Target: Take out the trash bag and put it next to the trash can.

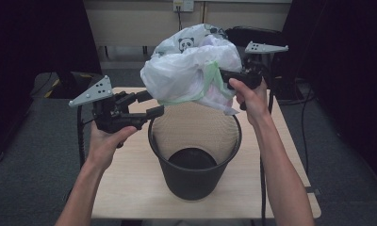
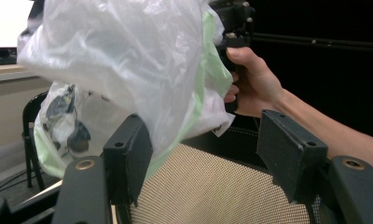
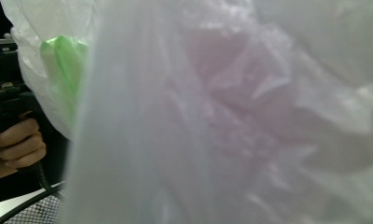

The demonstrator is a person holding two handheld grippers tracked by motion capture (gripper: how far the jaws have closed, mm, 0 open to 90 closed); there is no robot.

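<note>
The right tongs are closed on the green-edged rim of the thin white plastic bag, which hangs in the air above the black mesh waste bin near the table's front edge. The left tongs stand open and empty beside the bag. The bag may slip from this single grip, or its mouth may stay collapsed and miss the bin's rim.
</note>
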